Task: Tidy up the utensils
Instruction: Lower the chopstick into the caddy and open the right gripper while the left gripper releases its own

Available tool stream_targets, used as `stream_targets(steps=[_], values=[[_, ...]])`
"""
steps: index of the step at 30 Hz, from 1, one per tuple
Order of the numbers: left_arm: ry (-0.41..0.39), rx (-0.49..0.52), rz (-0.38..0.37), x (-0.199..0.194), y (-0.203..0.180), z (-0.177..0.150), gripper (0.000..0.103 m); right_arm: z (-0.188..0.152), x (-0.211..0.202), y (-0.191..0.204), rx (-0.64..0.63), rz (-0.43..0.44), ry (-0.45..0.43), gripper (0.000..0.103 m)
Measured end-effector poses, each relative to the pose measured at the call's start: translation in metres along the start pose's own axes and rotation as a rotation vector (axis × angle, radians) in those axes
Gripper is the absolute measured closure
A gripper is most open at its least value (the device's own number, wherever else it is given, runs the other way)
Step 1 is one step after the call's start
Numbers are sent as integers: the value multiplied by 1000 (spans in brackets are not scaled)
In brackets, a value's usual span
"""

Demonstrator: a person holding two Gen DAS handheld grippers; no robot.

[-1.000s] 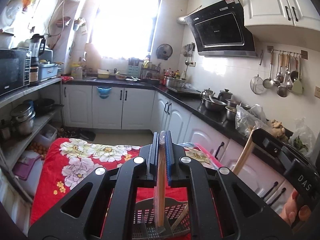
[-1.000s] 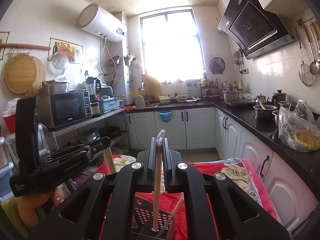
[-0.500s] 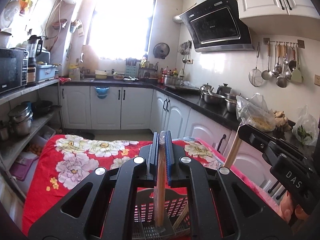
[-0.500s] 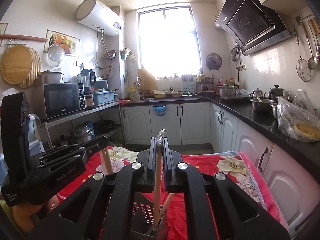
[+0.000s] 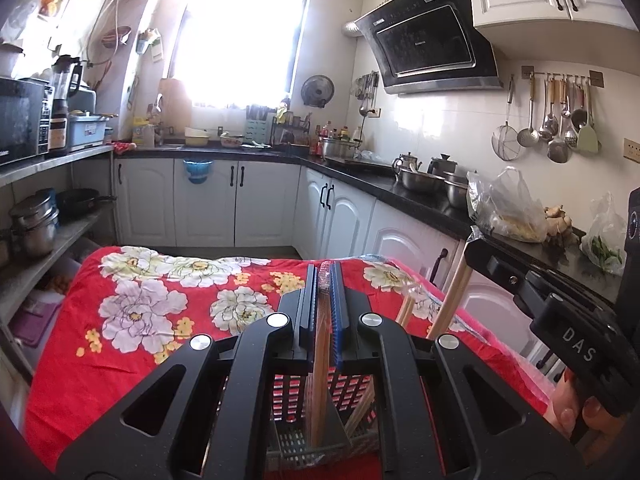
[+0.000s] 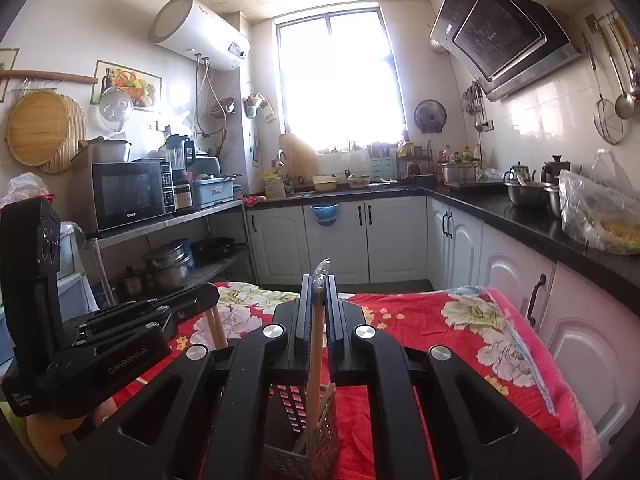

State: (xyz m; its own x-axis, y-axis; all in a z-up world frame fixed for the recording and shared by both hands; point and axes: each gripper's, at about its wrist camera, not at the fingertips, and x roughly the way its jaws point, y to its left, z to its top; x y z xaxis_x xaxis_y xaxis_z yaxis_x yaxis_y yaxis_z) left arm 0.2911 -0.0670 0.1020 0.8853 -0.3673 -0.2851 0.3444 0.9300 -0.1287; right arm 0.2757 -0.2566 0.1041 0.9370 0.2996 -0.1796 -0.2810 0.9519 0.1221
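Note:
My left gripper (image 5: pixel 325 276) is shut on a pair of wooden chopsticks (image 5: pixel 319 384) in clear wrap, held upright with the lower ends inside a grey slotted utensil holder (image 5: pixel 308 440). My right gripper (image 6: pixel 319 280) is shut on another wrapped pair of chopsticks (image 6: pixel 314 368), also upright, tips in the same holder (image 6: pixel 320 444). More chopsticks lean in the holder. The right gripper also shows in the left wrist view (image 5: pixel 472 248), close on the right; the left gripper shows in the right wrist view (image 6: pixel 210 300), close on the left.
The holder stands on a table under a red floral cloth (image 5: pixel 160 304). A black counter (image 5: pixel 420 200) with pots and bags runs along the right over white cabinets (image 5: pixel 208 204). Metal shelves (image 6: pixel 168 228) with a microwave and pans stand at the left.
Both grippers have lowered and tilted down with their chopsticks, so more of the red cloth shows. The chopstick ends sit deeper in the holder.

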Motion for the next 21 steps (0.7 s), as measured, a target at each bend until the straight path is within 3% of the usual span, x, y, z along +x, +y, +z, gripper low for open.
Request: stream_targets(steps=[13, 21], values=[[54, -19, 0, -6, 1, -9, 99, -23, -7, -10, 80, 22, 73, 96], [86, -48, -1, -16, 6, -8, 99, -30, -10, -22, 204, 50, 149, 96]])
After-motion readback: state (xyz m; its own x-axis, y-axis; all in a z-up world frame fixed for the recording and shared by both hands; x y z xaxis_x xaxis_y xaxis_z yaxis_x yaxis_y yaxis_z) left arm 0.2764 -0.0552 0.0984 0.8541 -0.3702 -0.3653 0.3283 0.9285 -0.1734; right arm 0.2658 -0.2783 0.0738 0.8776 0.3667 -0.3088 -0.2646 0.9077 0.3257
